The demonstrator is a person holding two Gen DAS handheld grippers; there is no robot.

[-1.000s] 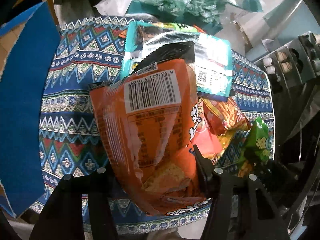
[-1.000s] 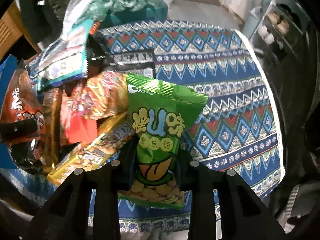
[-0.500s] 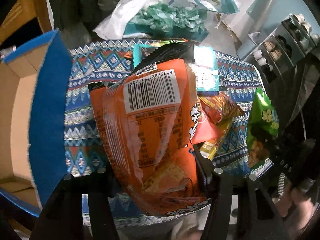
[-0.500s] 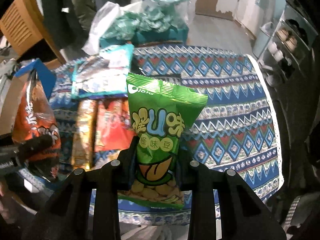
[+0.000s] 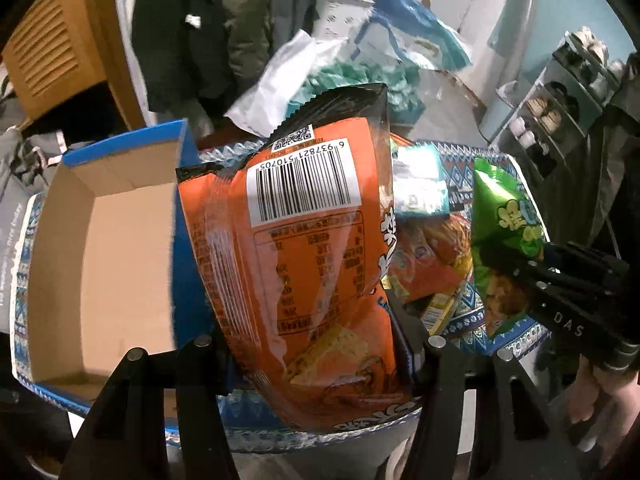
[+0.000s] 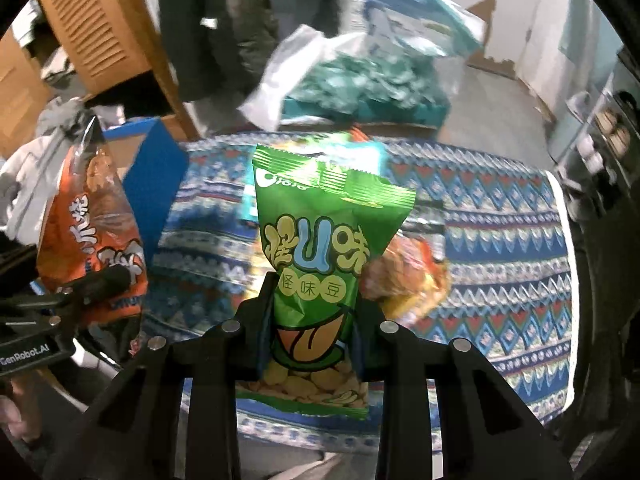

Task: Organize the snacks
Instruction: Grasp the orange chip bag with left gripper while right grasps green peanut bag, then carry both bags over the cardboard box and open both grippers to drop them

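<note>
My left gripper (image 5: 316, 320) is shut on an orange snack bag (image 5: 304, 240) with a barcode, held upright above the table. The bag also shows at the left of the right wrist view (image 6: 96, 240). My right gripper (image 6: 314, 300) is shut on a green bean snack bag (image 6: 320, 256), held upright; it also shows in the left wrist view (image 5: 504, 232). An open blue cardboard box (image 5: 100, 248) with a brown inside stands left of the orange bag. More snack packets (image 5: 428, 264) lie on the patterned tablecloth (image 6: 500, 240).
A teal packet (image 5: 420, 184) lies behind the pile. Plastic bags with green contents (image 6: 360, 80) sit beyond the table. A wooden louvred cabinet (image 6: 92, 28) stands at the back left. A shoe rack (image 5: 560, 100) is at the right.
Both grippers have lifted and pulled back with their bags. The table has dropped lower in both views, and the open blue box has come into the left wrist view.
</note>
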